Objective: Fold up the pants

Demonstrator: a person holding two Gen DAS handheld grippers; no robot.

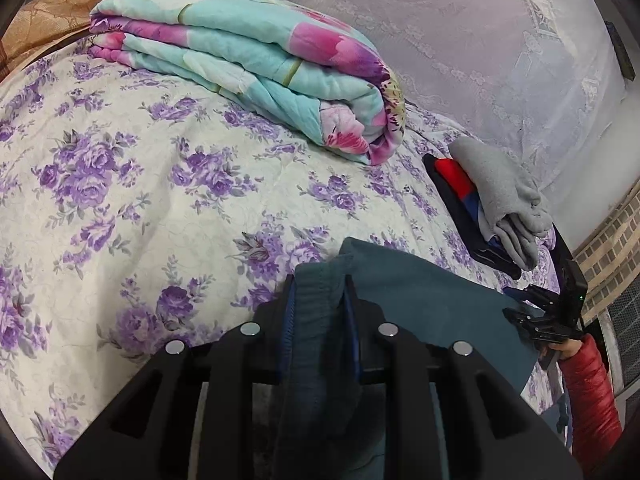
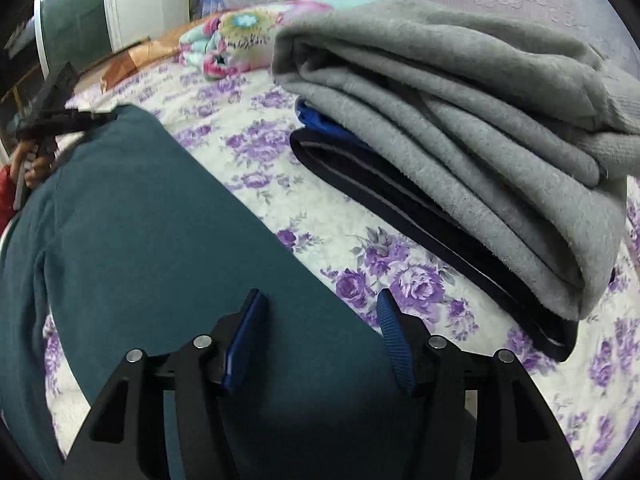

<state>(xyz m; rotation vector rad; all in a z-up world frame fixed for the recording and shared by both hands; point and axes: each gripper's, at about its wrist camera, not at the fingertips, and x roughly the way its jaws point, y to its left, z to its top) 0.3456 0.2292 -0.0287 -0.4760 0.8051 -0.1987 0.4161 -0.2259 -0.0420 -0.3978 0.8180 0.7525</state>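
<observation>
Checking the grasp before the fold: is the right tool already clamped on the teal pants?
No: the right tool has its blue pads apart, straddling the teal pants without pressing them.

Teal pants (image 2: 160, 216), purple-flowered white bedsheet (image 1: 120, 184), grey folded garment (image 2: 460, 120)

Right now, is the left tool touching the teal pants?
Touching. The left wrist view shows the left tool shut on a bunched fold of the teal pants, both pads pressing the cloth.

bed with purple-flowered sheet (image 1: 120, 184), folded teal and pink quilt (image 1: 256, 64) near headboard end, white lace curtain (image 1: 460, 40) behind, brick-pattern wall (image 1: 612, 236) at right, dim indoor light
</observation>
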